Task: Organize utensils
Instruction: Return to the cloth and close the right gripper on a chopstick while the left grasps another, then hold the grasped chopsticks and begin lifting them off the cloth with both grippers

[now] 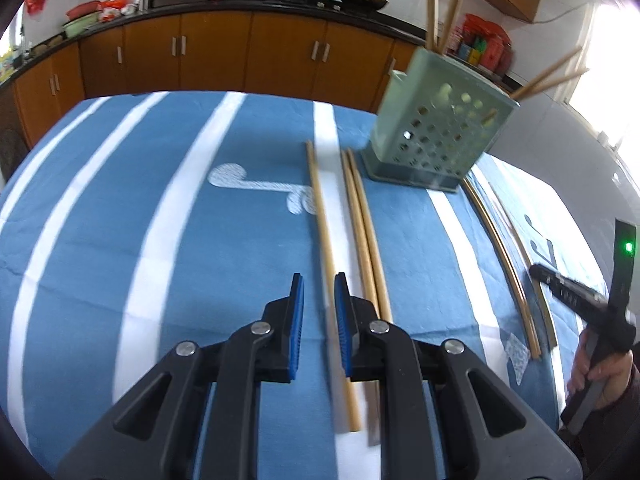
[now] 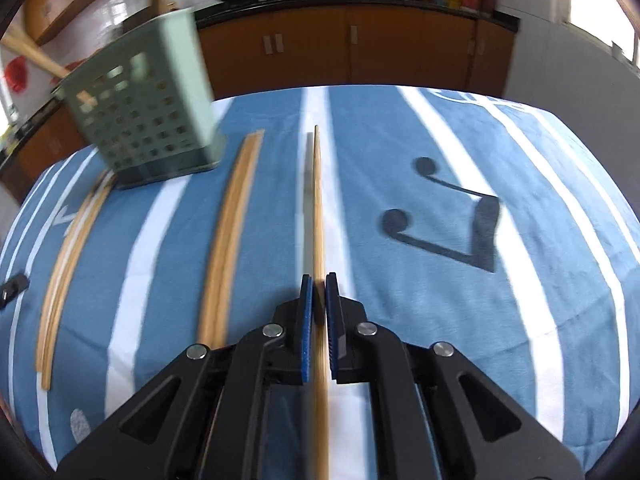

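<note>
Our right gripper (image 2: 317,292) is clamped narrow on one chopstick (image 2: 318,208), held lengthwise for slotting into the green holder (image 2: 152,120) to its left. Our left gripper (image 1: 319,294) straddles another chopstick (image 1: 320,208) on the tabletop (image 1: 160,220), jaws apart, lined up along it for pickup.

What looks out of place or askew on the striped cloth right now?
Nothing is spilled or damaged. Wooden chopsticks lie loose on the blue striped cloth beside the green perforated plastic holder, which already holds some. The holder's apparent tilt may be only fisheye distortion.
</note>
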